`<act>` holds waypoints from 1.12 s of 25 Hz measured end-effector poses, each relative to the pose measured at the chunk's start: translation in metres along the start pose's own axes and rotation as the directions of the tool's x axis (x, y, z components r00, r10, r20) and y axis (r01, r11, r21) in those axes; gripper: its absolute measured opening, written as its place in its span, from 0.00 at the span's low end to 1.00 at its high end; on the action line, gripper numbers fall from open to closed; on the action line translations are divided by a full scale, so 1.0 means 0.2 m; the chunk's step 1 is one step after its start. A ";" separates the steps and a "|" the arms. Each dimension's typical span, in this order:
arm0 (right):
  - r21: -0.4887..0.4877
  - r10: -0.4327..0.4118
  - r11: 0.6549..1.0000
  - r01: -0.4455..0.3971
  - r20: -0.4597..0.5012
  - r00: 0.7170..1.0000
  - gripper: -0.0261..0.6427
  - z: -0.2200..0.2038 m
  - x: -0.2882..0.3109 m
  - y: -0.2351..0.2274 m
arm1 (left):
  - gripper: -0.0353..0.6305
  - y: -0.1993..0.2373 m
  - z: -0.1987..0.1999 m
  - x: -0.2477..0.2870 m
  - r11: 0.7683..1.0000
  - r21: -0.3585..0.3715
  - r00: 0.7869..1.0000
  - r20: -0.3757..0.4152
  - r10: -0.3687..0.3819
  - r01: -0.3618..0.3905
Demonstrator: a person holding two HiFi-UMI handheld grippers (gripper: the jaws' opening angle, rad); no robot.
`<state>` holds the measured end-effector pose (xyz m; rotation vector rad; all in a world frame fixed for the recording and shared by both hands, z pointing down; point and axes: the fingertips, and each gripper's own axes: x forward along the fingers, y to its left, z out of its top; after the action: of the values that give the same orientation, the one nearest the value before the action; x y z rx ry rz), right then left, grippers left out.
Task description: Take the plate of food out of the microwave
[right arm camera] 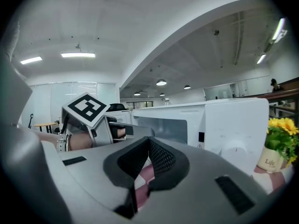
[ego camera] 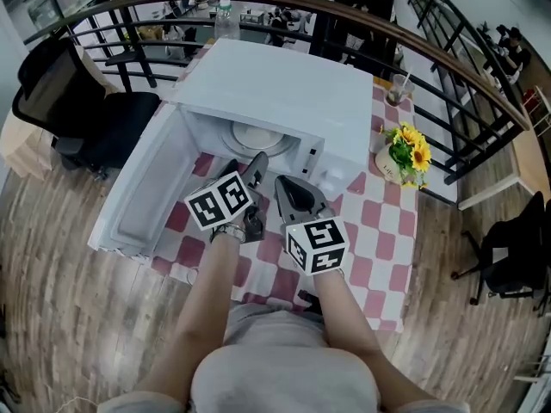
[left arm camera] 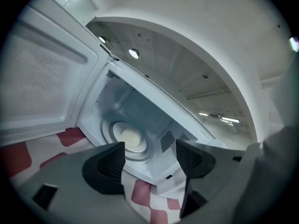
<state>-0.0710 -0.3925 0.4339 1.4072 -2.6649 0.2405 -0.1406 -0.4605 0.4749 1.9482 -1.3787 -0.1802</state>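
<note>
With the microwave (ego camera: 284, 93) door (ego camera: 142, 188) already open, the plate (left arm camera: 131, 138) sits untouched inside, beyond my left gripper (left arm camera: 149, 153), whose jaws gape empty, my right gripper (right arm camera: 148, 146) has its jaws clenched on nothing, and the whole lift-out remains.

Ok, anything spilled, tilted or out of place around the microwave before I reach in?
Nothing stands out. The microwave door is swung wide open, the plate sits level inside, and the flower pot beside it stands upright.

Flower pot (right arm camera: 271, 165): reads "Life"; no other text legible.
</note>
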 end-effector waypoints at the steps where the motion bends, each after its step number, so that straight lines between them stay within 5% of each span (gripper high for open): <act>1: 0.003 -0.001 1.000 0.001 -0.003 1.000 0.08 -0.01 0.01 -0.01 | 0.54 0.02 -0.01 0.02 1.000 -0.025 1.000 -0.011 0.005 -0.006; 13: 0.059 -0.008 0.998 0.011 -0.042 0.999 0.08 -0.12 0.16 -0.08 | 0.55 0.31 -0.12 0.28 0.945 -0.296 0.984 -0.146 0.099 -0.139; 20: 0.068 -0.024 0.997 0.028 -0.064 0.998 0.08 -0.16 0.20 -0.12 | 0.56 0.45 -0.19 0.40 0.854 -0.443 0.955 -0.229 0.187 -0.273; 28: 0.073 -0.041 0.996 0.048 -0.093 0.995 0.08 -0.21 0.22 -0.16 | 0.56 0.52 -0.26 0.49 0.744 -0.587 0.943 -0.270 0.193 -0.320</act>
<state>-0.0681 -0.4366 0.4860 1.4384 -2.5731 0.3950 -0.1530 -0.5358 0.6059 1.1713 -1.2363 -0.2699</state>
